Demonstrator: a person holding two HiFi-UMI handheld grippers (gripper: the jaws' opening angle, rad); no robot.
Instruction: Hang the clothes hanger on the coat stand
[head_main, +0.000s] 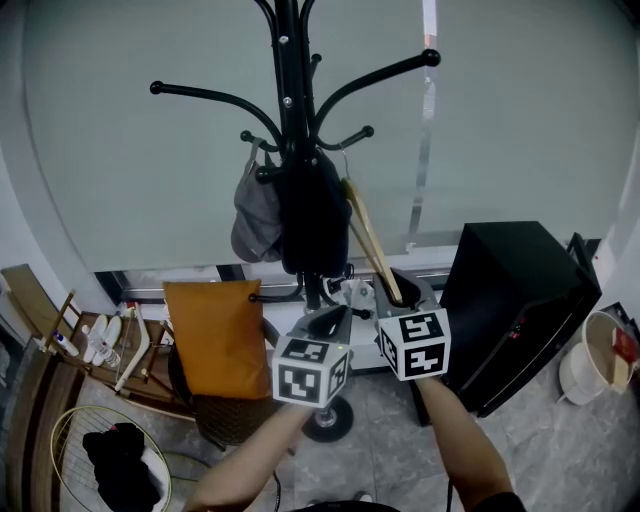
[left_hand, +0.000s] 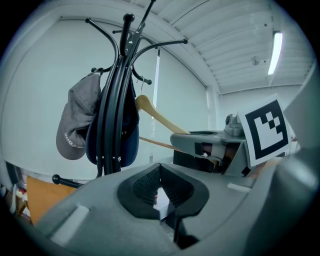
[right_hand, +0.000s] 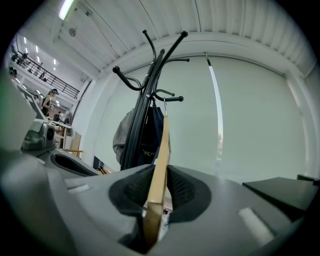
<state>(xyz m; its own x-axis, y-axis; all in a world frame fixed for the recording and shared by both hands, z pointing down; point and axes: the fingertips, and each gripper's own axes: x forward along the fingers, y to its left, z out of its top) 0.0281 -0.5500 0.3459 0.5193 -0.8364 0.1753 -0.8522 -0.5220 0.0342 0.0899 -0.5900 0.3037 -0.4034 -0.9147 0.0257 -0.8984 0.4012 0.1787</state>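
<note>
The black coat stand (head_main: 290, 100) rises in front of me, with a grey cap (head_main: 255, 215) and a dark bag (head_main: 313, 215) hanging on it. A wooden clothes hanger (head_main: 366, 238) slants up to the stand's right side. Its metal hook (right_hand: 164, 104) reaches the short lower arm (head_main: 355, 137); I cannot tell whether it rests there. My right gripper (head_main: 398, 292) is shut on the hanger's lower end (right_hand: 161, 155). My left gripper (head_main: 330, 322) is beside it, lower left, shut with nothing between its fingers (left_hand: 145, 185). The left gripper view shows the hanger (left_hand: 160, 117) and the right gripper (left_hand: 210, 145).
A black cabinet (head_main: 520, 300) stands at the right, a white bucket (head_main: 590, 365) beyond it. An orange-cushioned chair (head_main: 215, 335) sits left of the stand's base. Further left are a wooden rack with shoes (head_main: 100, 345) and a wire basket of dark clothes (head_main: 105, 465).
</note>
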